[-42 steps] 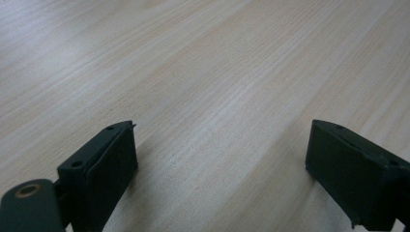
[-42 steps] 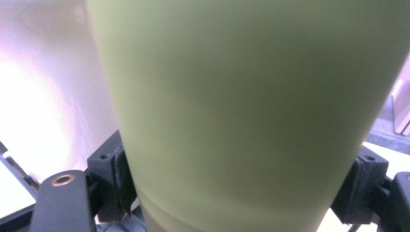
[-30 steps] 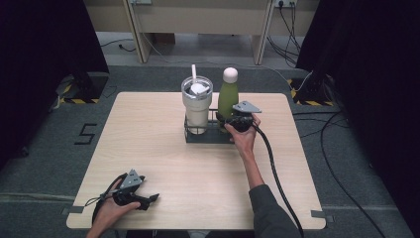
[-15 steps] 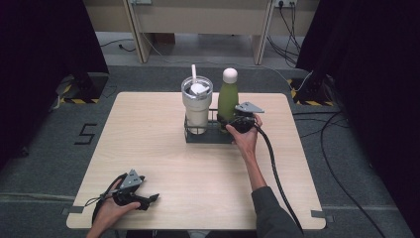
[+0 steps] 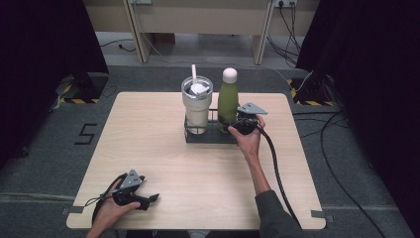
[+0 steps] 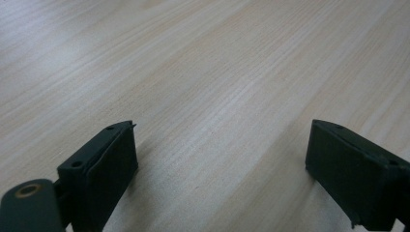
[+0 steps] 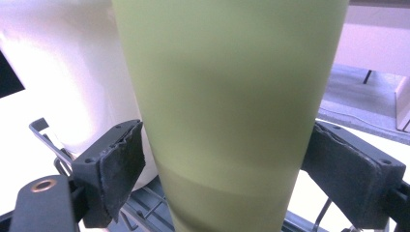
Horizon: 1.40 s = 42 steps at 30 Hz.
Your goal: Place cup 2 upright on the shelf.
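The green bottle (image 5: 228, 101) stood in the wire rack (image 5: 212, 135) near the bench's far edge, beside the tumbler (image 5: 196, 105). The right gripper (image 7: 220, 159) straddled it, jaws apparently not yet clamped; lifting seemingly remained. The left gripper (image 5: 153, 197) rested spread by the near-left corner.

On the pale wooden table (image 5: 163, 148), a black wire rack (image 5: 210, 135) held a cream tumbler with a white straw (image 5: 197, 105) and, just beside it, a tall green bottle with a white cap (image 5: 228, 99), both upright. My right hand (image 5: 249, 138) held the right gripper (image 5: 234, 124) against the base of that bottle, its black cable (image 5: 275, 168) trailing toward the near edge. My left hand (image 5: 110, 207) rested near the front left corner with the left gripper (image 5: 153, 198) low over bare wood, well apart from the rack.
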Each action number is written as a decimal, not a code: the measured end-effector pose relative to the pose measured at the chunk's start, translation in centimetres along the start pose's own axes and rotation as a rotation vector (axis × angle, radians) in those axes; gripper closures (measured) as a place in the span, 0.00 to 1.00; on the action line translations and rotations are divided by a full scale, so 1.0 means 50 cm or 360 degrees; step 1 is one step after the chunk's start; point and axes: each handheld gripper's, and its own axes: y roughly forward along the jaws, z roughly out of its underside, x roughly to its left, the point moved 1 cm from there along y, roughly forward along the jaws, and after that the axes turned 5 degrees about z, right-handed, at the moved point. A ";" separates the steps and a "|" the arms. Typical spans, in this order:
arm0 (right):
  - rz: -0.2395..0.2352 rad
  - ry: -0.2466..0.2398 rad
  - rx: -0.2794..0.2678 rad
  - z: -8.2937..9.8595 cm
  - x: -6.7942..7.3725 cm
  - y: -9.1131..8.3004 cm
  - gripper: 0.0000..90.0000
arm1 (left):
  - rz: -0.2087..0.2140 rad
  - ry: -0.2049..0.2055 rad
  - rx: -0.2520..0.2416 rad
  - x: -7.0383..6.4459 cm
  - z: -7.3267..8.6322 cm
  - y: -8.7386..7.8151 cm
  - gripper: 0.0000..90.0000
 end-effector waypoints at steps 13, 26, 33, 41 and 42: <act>-0.0008 -0.0015 -0.0004 -0.005 0.005 -0.024 0.17 | 0.0000 -0.0004 -0.0001 0.000 0.000 0.000 0.11; -0.0015 -0.0036 -0.0017 -0.005 0.011 -0.056 0.17 | 0.0000 -0.0009 -0.0006 -0.001 0.000 0.000 0.11; -0.0030 -0.0040 -0.0025 -0.006 0.017 -0.074 0.16 | 0.0000 -0.0002 0.0001 0.000 0.000 0.000 0.11; -0.0036 -0.0037 -0.0039 -0.005 0.023 -0.097 0.17 | 0.0000 -0.0003 0.0002 0.000 0.000 0.000 0.11; -0.0035 -0.0036 -0.0045 -0.005 0.023 -0.100 0.17 | 0.0000 -0.0003 0.0002 0.000 0.000 0.000 0.11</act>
